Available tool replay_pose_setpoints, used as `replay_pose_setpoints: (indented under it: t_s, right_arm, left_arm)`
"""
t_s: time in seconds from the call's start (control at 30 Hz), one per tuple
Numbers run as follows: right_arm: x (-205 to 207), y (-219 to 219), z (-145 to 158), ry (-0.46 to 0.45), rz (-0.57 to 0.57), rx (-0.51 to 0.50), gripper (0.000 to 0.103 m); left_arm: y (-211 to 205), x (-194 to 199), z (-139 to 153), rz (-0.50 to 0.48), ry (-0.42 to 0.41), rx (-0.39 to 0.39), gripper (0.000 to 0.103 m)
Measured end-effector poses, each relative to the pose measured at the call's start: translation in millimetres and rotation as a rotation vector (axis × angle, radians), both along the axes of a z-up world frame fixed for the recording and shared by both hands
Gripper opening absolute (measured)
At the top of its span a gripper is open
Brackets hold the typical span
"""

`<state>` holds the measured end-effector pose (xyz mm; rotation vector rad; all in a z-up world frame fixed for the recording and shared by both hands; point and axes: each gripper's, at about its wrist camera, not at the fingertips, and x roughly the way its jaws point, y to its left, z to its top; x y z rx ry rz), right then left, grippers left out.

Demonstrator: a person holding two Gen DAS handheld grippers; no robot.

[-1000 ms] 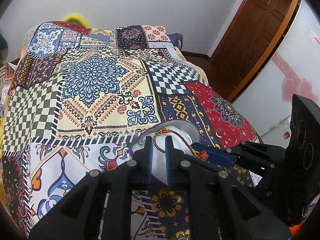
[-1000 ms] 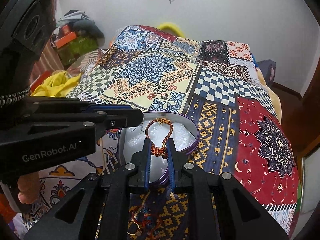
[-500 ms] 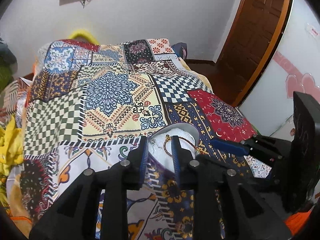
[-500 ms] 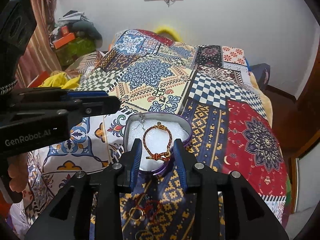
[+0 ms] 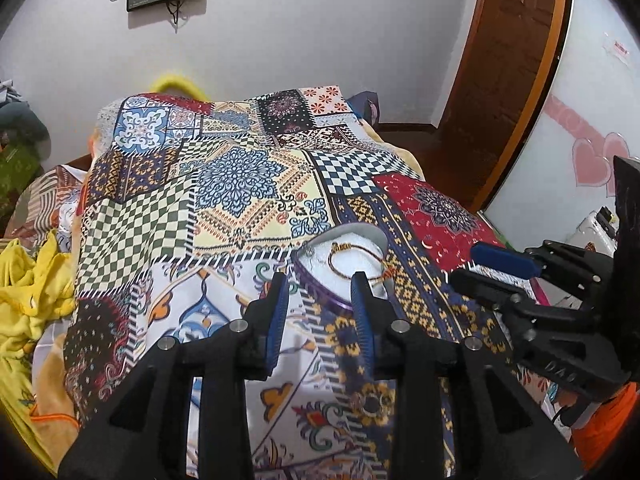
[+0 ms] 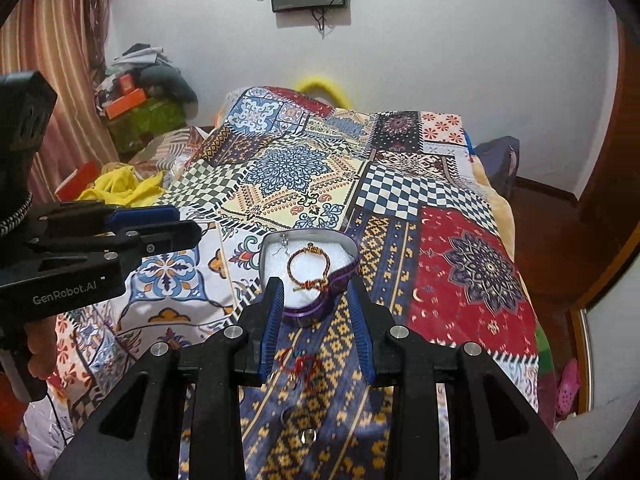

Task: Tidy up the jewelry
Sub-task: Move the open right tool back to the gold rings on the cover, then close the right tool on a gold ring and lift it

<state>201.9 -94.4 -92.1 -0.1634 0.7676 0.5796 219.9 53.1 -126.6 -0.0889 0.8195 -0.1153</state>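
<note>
Both tongs pulled back and up from heart-shaped tin (image 6: 310,312) since a second ago. Left tongs (image 5: 320,312) opening, nothing between jaws. Right tongs (image 6: 316,312) released, empty. Bracelet (image 6: 306,268) lying inside tin on white padding, beyond both fingertips. More jewelry (image 6: 300,366) loose on bedspread (image 6: 472,280) beneath right tongs.

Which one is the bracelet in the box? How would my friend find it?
Look at the big patchwork bedspread covering the bed. On its near part sits a purple heart-shaped tin lined with white padding. The braided red-and-gold bracelet lies as a loop on that padding, unlike the red thread tangle left loose on the cloth in front.
</note>
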Motion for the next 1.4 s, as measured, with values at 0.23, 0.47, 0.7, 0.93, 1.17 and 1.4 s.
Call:
replay_pose_setpoints:
  t_s: [0.23,0.47,0.7,0.93,1.17,1.4]
  right_arm:
    - [-16.9,-16.0,-0.3,0.006,-0.03,0.013,0.036]
    - [-28.9,-30.4,-15.3,0.018,-0.06,-0.014,0.043]
    - [-41.8,-37.5,-42.4,0.079,-0.067,-0.035,0.043]
    - [-48.2,-33.8,-67.7,0.136,-0.047,-0.054,0.043]
    - [-44.7,-27.5,-76.7,0.17,-0.014,-0.03,0.043]
    - [-42.9,-15.2,-77.3,0.151,0.018,-0.043,0.035]
  left_arm:
    - [0.5,-22.8,-9.4,0.004,0.03,0.006,0.032]
    - [-7.2,-37.8,-32.2,-0.019,0.087,0.023,0.032]
    - [-13.4,-44.9,-59.8,-0.042,0.147,0.009,0.032]
    - [-18.6,-45.4,-74.1,-0.059,0.15,0.011,0.032]
    - [-29.3,-41.8,-80.6,-0.116,0.158,-0.006,0.022]
    - [-30.8,-36.8,-89.1,-0.111,0.173,-0.025,0.016]
